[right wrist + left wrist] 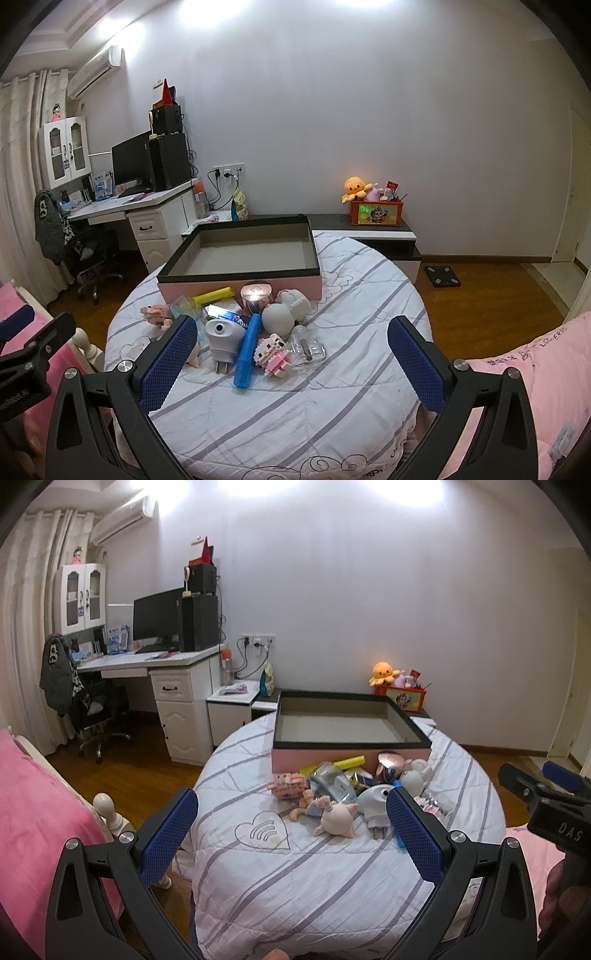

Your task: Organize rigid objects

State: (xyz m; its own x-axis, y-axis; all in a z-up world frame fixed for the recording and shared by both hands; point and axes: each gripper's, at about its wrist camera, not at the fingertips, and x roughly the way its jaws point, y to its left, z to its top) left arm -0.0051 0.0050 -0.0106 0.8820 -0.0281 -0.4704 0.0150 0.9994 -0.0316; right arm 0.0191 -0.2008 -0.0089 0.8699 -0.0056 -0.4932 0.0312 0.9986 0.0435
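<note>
So this looks like the very start of the sorting job: nothing is sitting inside the shallow pink box with the black rim (236, 275) yet, its grey floor is showing bare. The box is resting on the far part of the round tabletop covered with a white quilt with purple stripes (295, 417), and the whole jumble of small stuff is piling up right against its near wall.

Both tools are hovering on the near side, well short of the pile. The left gripper (291, 840) is showing its blue-padded jaws spread wide with nothing between them, and the right gripper (291, 360) is looking the same, wide open and empty.

Closest to the right gripper are the blue plastic cylinder (246, 354), lying lengthwise toward the camera, the white plug-in device with two metal prongs (221, 341) just beside it on the left, the pink-and-white block figure (274, 352) on its right, and a clear plastic piece (308, 347). Further back there's a yellow tube (214, 295) and a shiny rose-gold jar (255, 297) touching the box wall.

My guess for the next move: going for the blue cylinder, since it's sitting on top and free. That's probably calling for turning the jaws across its narrow width, coming down without nudging the neighbours, then lifting over the black rim.
</note>
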